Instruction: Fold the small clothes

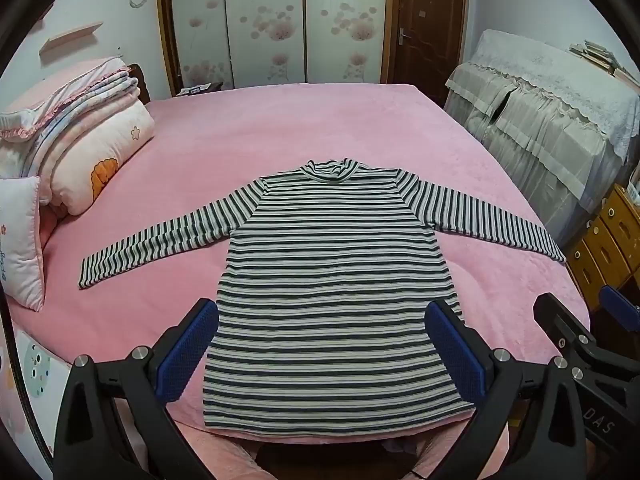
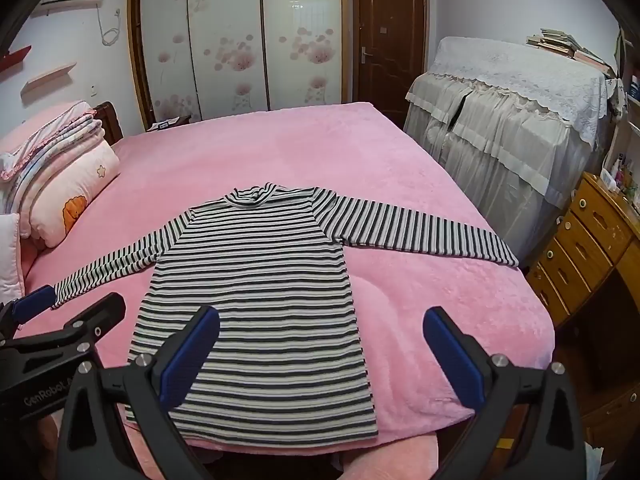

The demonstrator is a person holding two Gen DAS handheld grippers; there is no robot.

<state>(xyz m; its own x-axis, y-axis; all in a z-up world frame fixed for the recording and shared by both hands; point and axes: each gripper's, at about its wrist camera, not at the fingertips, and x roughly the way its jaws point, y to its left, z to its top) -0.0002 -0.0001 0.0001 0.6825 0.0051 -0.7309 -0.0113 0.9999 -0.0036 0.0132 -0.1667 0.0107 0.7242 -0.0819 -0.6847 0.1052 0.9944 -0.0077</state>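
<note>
A black-and-white striped long-sleeved top (image 1: 336, 288) lies flat on the pink bed (image 1: 280, 136), collar away from me, both sleeves spread out to the sides. It also shows in the right wrist view (image 2: 256, 304). My left gripper (image 1: 322, 348) is open and empty, held above the top's lower hem. My right gripper (image 2: 322, 354) is open and empty, above the hem's right corner. The right gripper also shows at the right edge of the left wrist view (image 1: 580, 320), and the left gripper at the left edge of the right wrist view (image 2: 68, 312).
Folded quilts and pillows (image 1: 72, 152) are stacked at the bed's left. A cloth-covered cabinet (image 1: 552, 128) and a wooden drawer unit (image 2: 588, 244) stand to the right. A wardrobe (image 1: 272, 24) and a door (image 1: 428, 24) are behind.
</note>
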